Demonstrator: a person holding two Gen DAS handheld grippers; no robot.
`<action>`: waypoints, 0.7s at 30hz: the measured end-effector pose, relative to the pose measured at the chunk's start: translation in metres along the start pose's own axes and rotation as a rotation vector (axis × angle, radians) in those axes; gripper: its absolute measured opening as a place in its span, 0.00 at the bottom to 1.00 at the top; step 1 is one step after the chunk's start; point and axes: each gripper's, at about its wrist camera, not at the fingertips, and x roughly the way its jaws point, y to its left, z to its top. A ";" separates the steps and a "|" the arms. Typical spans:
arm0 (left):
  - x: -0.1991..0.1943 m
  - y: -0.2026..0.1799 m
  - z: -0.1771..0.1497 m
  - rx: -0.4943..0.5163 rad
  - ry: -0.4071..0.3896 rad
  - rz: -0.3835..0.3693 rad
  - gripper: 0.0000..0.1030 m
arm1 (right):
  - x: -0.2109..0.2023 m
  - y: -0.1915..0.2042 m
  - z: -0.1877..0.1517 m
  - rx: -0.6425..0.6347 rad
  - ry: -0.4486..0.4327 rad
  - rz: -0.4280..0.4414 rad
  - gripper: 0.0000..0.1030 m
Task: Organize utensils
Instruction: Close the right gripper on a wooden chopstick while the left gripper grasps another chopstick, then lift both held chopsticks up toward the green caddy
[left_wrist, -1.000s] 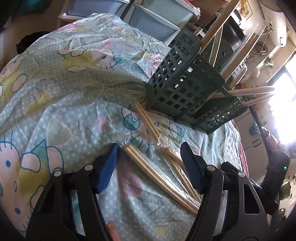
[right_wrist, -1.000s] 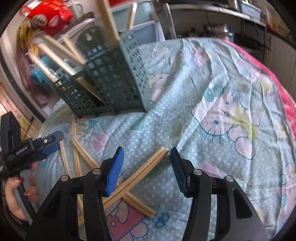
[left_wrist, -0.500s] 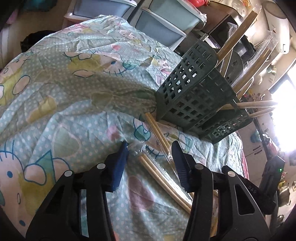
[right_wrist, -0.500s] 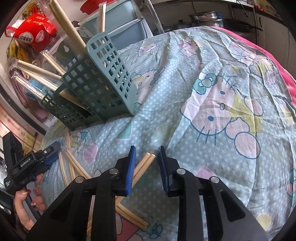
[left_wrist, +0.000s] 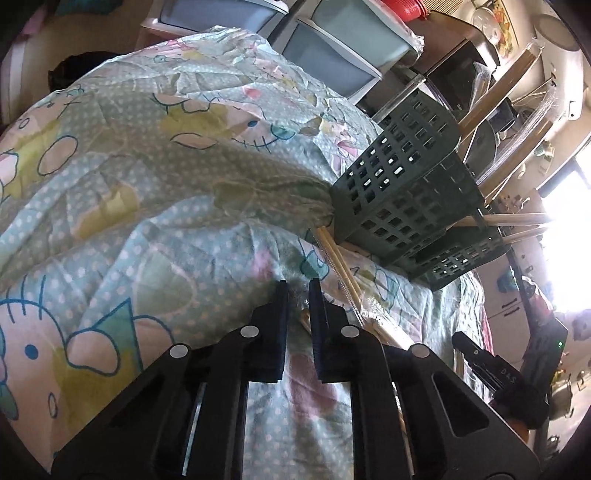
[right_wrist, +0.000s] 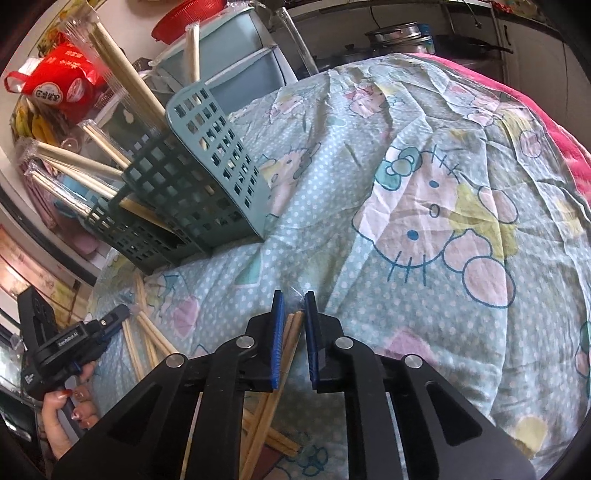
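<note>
Right gripper (right_wrist: 293, 310) fingers pinching wrapped chopsticks (right_wrist: 288, 334), holder (right_wrist: 192, 192) beyond

Wrapped wooden chopsticks (right_wrist: 288, 336) loose on cloth; more lean tilted in green slotted holder (right_wrist: 199, 192), a pair (left_wrist: 336, 258) touching its base

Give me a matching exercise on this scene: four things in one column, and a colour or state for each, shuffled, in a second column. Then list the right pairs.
Things:
1. right gripper
2. slotted basket
3. bag
4. cloth

States:
A. red, behind the basket
B. shut on a wrapped chopstick pair
C. holds chopsticks standing up
D. cartoon-cat print, wrinkled

Pairs: 1-B, 2-C, 3-A, 4-D
</note>
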 end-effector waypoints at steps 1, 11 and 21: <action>-0.002 0.000 0.000 0.000 -0.002 -0.002 0.05 | -0.002 0.001 0.000 0.000 -0.007 0.007 0.09; -0.032 -0.008 -0.005 0.015 -0.050 -0.065 0.03 | -0.033 0.028 0.007 -0.060 -0.103 0.051 0.08; -0.071 -0.028 -0.003 0.035 -0.101 -0.168 0.02 | -0.073 0.063 0.009 -0.169 -0.191 0.108 0.07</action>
